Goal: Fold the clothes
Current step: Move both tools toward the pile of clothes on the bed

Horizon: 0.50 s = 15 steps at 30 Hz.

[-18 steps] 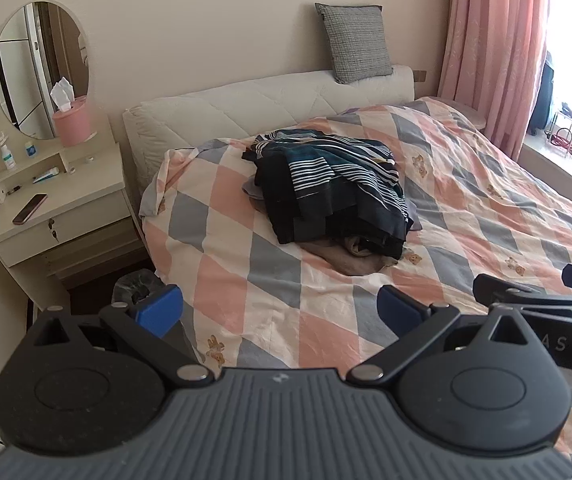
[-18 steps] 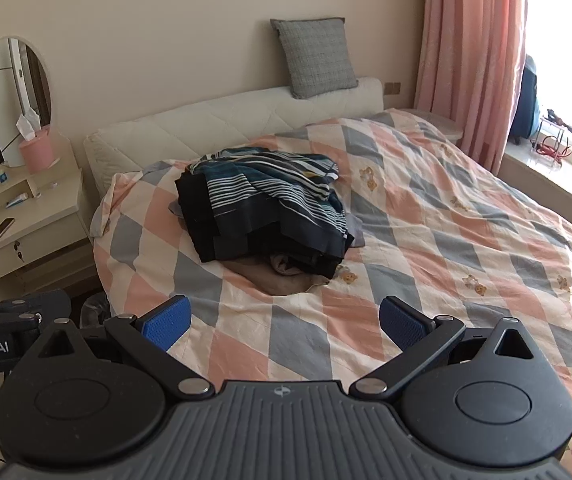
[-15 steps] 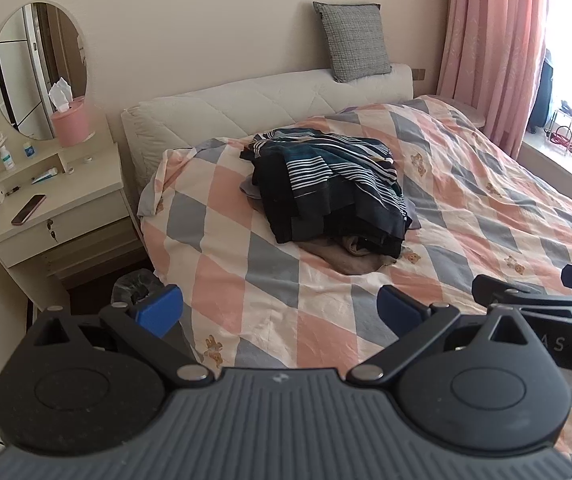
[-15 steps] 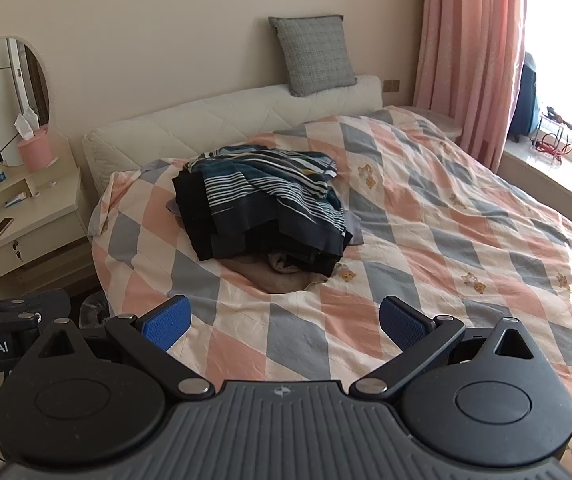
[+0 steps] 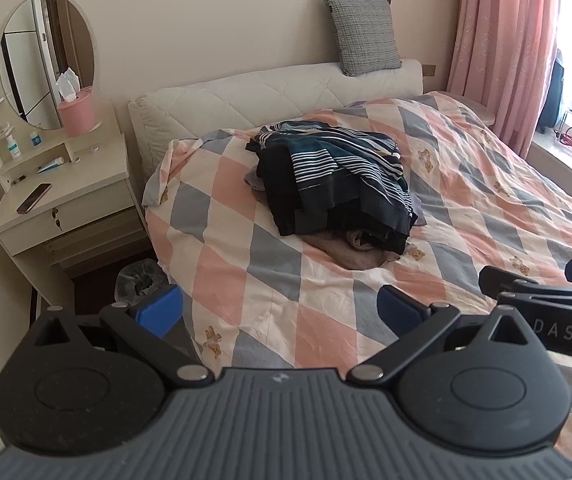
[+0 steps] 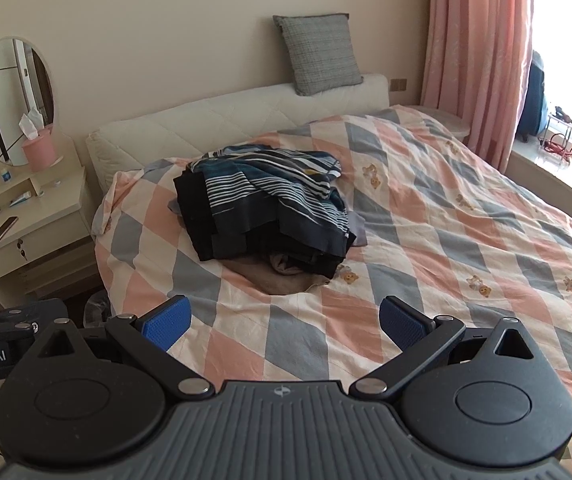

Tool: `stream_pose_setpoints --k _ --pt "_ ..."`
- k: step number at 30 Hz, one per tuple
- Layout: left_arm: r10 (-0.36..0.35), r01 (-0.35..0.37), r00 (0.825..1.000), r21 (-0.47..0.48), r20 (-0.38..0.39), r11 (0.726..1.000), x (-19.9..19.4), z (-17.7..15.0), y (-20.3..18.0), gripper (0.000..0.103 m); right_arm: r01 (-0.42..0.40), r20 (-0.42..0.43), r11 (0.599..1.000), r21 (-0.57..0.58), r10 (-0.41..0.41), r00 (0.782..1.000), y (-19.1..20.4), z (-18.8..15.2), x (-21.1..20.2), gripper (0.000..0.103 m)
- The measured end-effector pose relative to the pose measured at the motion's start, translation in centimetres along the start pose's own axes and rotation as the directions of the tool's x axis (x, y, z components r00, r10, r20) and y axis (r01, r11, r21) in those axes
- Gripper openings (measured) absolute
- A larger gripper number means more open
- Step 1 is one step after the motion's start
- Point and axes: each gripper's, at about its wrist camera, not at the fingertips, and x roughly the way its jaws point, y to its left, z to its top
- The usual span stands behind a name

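Heap of dark and striped clothes (image 5: pixel 331 178) on the checked bedcover (image 5: pixel 246 280) near the headboard; left gripper (image 5: pixel 278 312) and right gripper (image 6: pixel 284 322) both wide apart, empty, well short; risk: snagging several tangled layers together.

Striped navy-white clothes (image 6: pixel 270 200); pink-grey-cream diamond quilt (image 6: pixel 445 216); pink curtain (image 6: pixel 473 48).

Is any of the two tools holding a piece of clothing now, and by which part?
Nothing is held. The left tool and right tool are both open, apart from the clothes pile.
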Motion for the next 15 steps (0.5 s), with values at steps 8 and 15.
stream_pose_setpoints --k 8,15 --pt "-0.028 0.027 0.998 -0.007 -0.050 1.000 0.3 -0.5 -0.4 0.102 -0.029 -0.008 1.000 0.009 0.029 1.000 -0.6 -0.3 0.6 0.103" --pt "-0.027 0.026 0.998 -0.025 -0.049 0.999 -0.2 -0.9 -0.4 0.102 -0.047 -0.008 0.999 0.002 0.047 0.999 -0.8 -0.4 0.7 0.103"
